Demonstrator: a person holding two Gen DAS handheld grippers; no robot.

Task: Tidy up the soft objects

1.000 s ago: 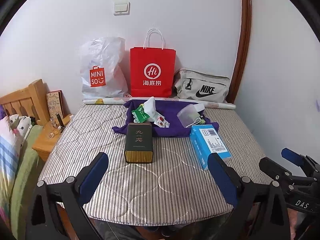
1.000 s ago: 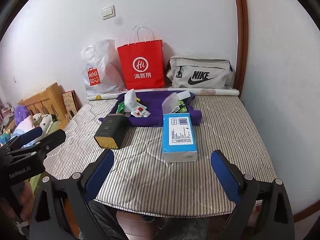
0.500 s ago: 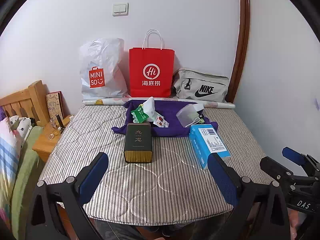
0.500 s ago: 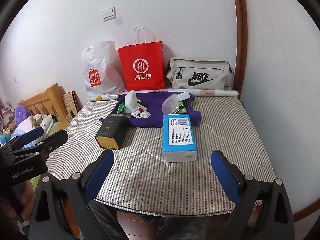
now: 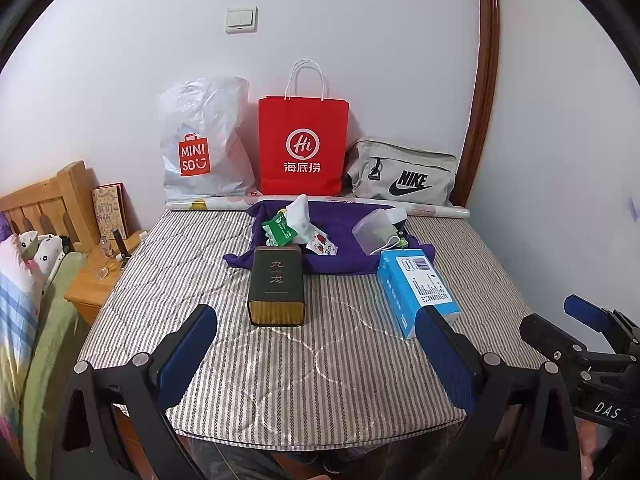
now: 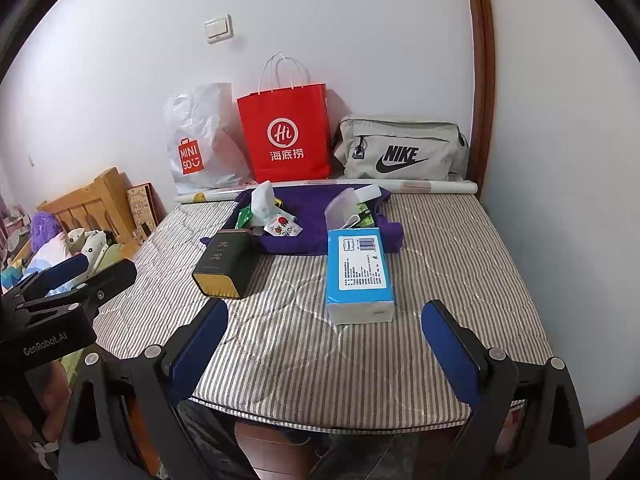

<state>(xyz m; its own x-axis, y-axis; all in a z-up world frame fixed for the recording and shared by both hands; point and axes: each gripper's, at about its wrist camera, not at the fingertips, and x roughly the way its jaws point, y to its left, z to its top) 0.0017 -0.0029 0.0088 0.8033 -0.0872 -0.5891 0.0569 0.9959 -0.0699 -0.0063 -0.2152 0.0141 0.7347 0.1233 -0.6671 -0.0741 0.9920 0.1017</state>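
On the striped quilted pad lies a purple cloth holding small packets, a white tissue and a clear plastic bag. A dark tea tin lies in front of the cloth at left. At right lies a blue tissue pack. My left gripper hangs open over the near edge, short of the tin. Wide open too, my right gripper hovers just short of the blue pack.
Against the back wall stand a white Miniso bag, a red paper bag and a grey Nike bag, with a paper roll in front. A wooden headboard, nightstand and bedding lie left. Walls close the right side.
Both views have shifted only slightly; the grippers stay open and the objects on the pad have not moved.
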